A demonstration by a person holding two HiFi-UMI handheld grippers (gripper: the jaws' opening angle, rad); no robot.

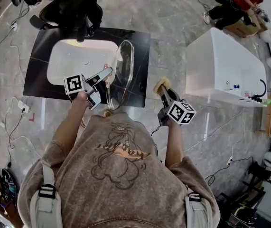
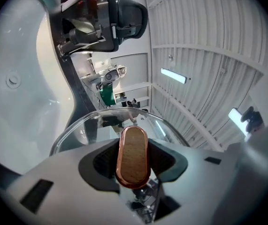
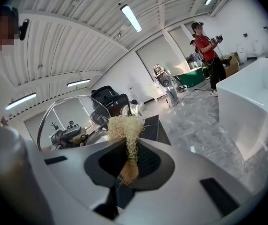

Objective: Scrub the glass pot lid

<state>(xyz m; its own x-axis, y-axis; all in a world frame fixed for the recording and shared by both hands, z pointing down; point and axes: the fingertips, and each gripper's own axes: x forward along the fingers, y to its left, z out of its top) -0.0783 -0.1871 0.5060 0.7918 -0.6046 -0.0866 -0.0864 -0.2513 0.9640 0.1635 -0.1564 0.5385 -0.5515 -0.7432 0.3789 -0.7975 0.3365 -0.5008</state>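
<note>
left gripper [image 1: 105,79] clamped on wooden knob [image 2: 134,153] | right gripper [image 3: 130,159] pinching loofah scrubber [image 3: 124,128] | glass lid [image 1: 124,75] edge-on overhead, near rim hidden behind left gripper

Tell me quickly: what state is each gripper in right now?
Left gripper: shut on the wooden knob of the glass pot lid.
Right gripper: shut on the fibre scrubber.

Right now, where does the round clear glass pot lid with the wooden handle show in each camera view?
Head view: glass pot lid on edge at centre, right of the white sink.
Left gripper view: lid lower centre, wooden handle clamped between the jaws.
Right gripper view: lid left of centre, beyond the pale fibre scrubber.
Shared landmark: black office chair.
</note>
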